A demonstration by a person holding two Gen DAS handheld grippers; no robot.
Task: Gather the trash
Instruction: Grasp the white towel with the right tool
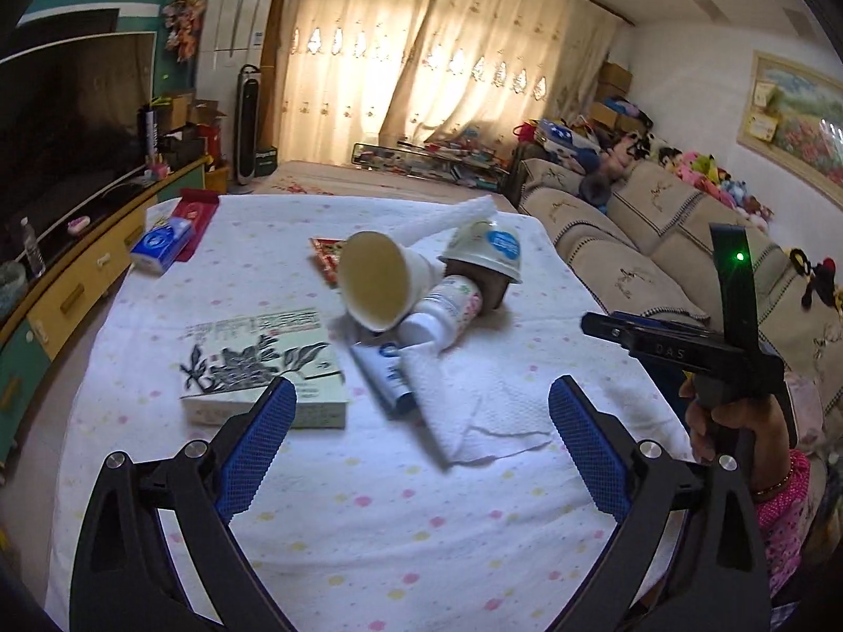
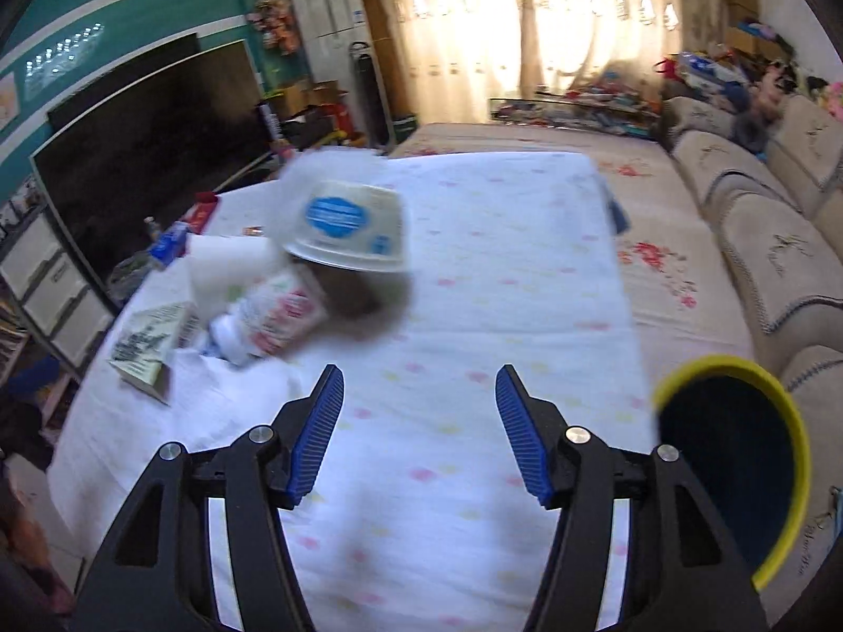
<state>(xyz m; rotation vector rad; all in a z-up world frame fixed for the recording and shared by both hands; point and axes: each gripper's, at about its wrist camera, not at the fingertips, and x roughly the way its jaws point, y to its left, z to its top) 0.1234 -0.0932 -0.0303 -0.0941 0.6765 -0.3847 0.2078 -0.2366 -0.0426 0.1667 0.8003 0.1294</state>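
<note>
- our left gripper (image 1: 421, 411) hovers with its fingers spread wide and holding nothing, above a white paper towel (image 1: 474, 400).
- our right gripper (image 2: 419, 421) is also spread and holding nothing, over the dotted tablecloth (image 2: 474, 274).
- the trash pile, a paper cup (image 1: 374, 279), a bowl (image 2: 350, 226) and a bottle (image 2: 274, 316), lies mid-table beside a book (image 1: 263, 374).
- a yellow-rimmed bin (image 2: 737, 453) sits at our right.

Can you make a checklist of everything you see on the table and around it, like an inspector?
Surface: table under a white dotted cloth.
Job's things: paper cup on its side, upturned paper bowl, bottle lying down, tube, paper towel; yellow-rimmed bin beside the table.
Clutter: book, tissue pack.
Grippers: left gripper and right gripper both open, empty.
Cables: nothing seen.
Surroundings: TV, sofa, curtains.
</note>
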